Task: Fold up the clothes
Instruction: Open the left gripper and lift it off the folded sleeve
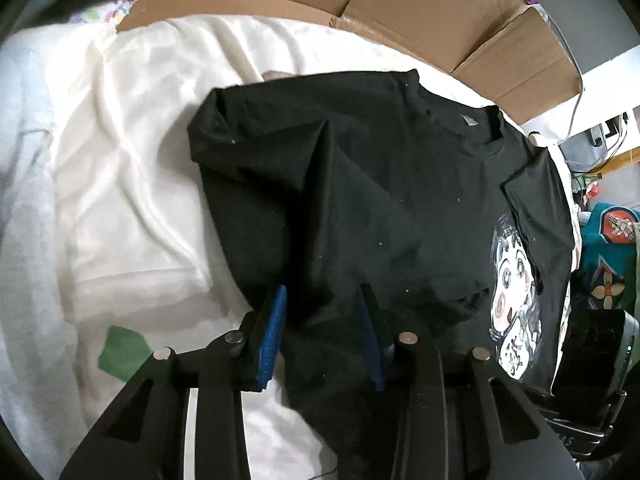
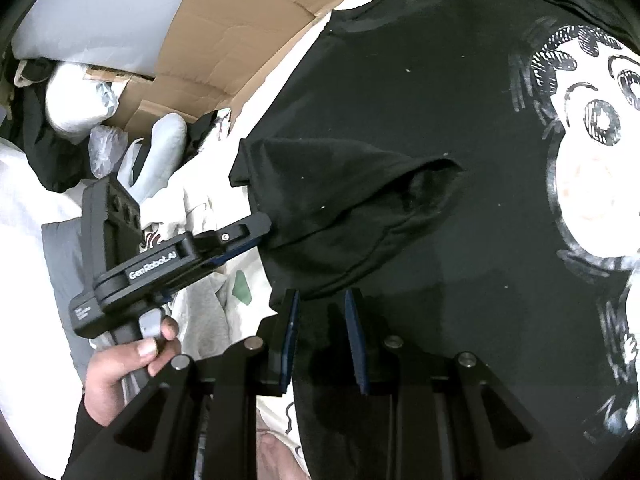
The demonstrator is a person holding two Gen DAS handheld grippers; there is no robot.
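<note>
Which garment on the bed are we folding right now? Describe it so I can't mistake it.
Start from the white bedding in front of the flattened cardboard. The black T-shirt lies spread across it, collar toward the cardboard. It alone carries a large white cartoon face print on the chest, unlike the plain dark clothing heaped at the bed's far end.

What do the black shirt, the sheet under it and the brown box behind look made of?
Black shirt: soft matte knit, likely cotton; it creases limply, shows lint specks and carries a white print.
Sheet: thin cream woven cloth, slightly shiny along its wrinkles; fibre unclear.
Box: plain brown cardboard, matte, with creased flaps and raw edges.
</note>
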